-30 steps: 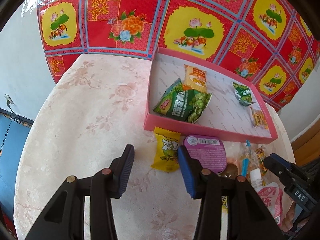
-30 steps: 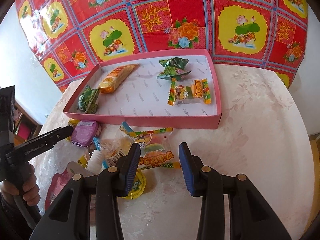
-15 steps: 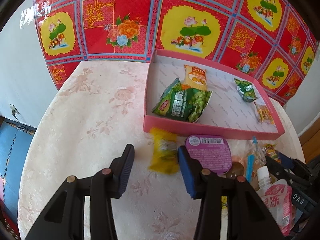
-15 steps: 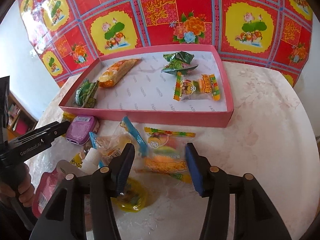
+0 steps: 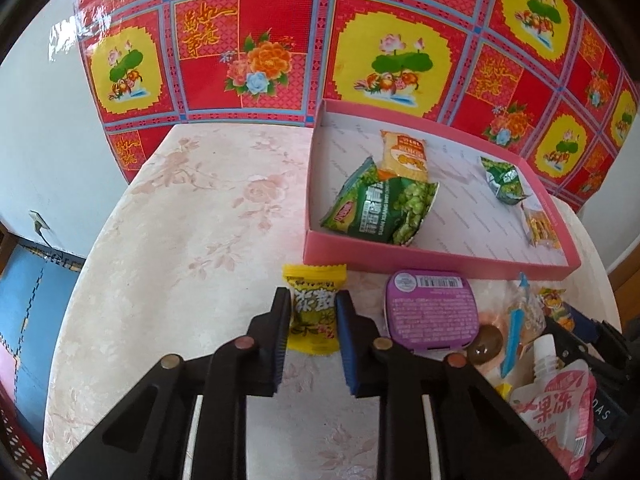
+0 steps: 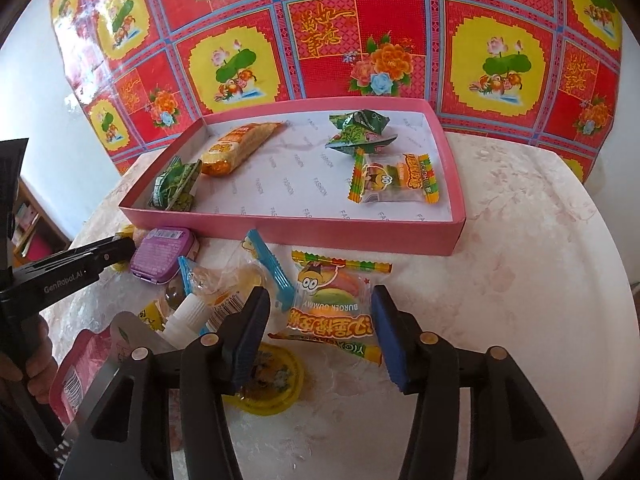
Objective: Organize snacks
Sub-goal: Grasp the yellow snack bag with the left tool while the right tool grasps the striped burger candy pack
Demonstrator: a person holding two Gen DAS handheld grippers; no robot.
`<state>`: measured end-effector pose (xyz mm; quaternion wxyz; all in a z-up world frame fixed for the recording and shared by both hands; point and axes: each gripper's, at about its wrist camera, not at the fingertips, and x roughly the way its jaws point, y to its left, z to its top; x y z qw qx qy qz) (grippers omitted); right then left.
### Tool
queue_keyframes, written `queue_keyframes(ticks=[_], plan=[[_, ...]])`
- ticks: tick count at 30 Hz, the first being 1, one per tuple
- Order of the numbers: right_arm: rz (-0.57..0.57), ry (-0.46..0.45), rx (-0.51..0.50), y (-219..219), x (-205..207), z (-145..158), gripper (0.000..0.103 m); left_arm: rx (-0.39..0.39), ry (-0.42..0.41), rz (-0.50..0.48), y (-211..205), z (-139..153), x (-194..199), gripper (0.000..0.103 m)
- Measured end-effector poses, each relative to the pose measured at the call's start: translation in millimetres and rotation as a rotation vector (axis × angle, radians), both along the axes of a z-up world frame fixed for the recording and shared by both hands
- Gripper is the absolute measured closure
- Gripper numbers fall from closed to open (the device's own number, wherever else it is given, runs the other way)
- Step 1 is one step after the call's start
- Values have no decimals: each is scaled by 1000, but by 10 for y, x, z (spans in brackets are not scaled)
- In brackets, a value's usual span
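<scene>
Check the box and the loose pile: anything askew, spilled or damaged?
Nothing spilled or torn. In the pink box the green pea bag overlaps the orange packet. The left gripper has closed on the yellow candy.

I see the pink box lying flat and open. Inside it are a big green bag, an orange pack, a small green pack and a gummy pack. Just in front of the pink box lies a yellow candy, squeezed in my left tool. Beside it is a purple tin. Also in front of the box, a burger gummy pack lies flat between my right tool's open jaws.
</scene>
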<state>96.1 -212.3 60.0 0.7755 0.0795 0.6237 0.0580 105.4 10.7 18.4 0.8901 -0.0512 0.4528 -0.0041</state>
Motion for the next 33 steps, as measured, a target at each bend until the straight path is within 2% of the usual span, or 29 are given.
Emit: queue_keyframes(ticks=[12, 14, 16, 33], plan=[[-22, 13, -7, -43, -44, 29, 56, -29, -18, 6, 25, 89, -61, 82], [-27, 10, -7, -55, -51, 37, 58, -30, -27, 7, 24, 103, -76, 82], [-33, 3, -3, -75, -56, 59, 66, -37, -33, 7, 28, 111, -88, 82], [-60, -68, 48, -199, 57, 364, 67, -65, -91, -9, 10, 287, -124, 82]])
